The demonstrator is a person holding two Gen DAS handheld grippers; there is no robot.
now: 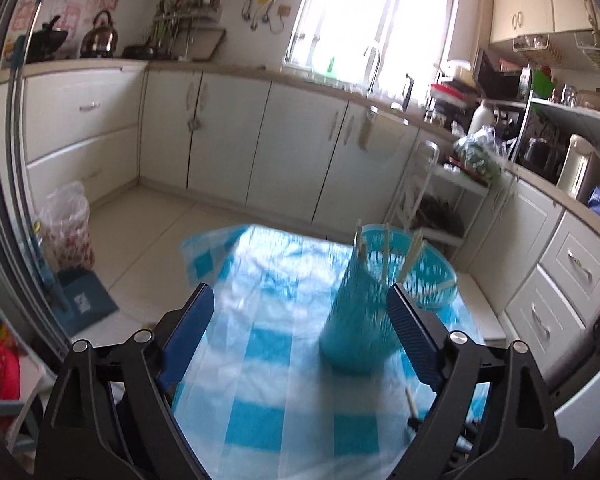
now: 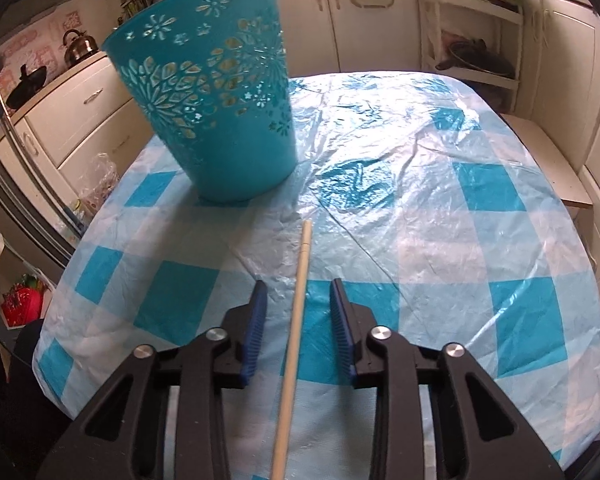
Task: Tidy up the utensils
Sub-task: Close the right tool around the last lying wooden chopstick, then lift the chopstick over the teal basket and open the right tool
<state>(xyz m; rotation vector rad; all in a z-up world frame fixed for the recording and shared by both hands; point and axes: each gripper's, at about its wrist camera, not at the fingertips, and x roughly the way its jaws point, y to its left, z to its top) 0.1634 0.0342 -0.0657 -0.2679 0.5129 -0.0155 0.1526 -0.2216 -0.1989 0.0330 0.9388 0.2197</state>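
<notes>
One chopstick point(image 2: 296, 320) lies between the right gripper point(image 2: 298, 292)'s parted pads, untouched. Left gripper point(image 1: 300, 300) gapes empty beside the blue basket point(image 1: 364, 312). No readable writing.

We held our left gripper point(image 1: 300, 298) wide open with nothing between its blue pads point(image 1: 192, 316), tipped a little downward, and we held our right gripper point(image 2: 298, 294) pointing more steeply down with its pads point(image 2: 256, 320) partly apart and not pressing on anything.
</notes>
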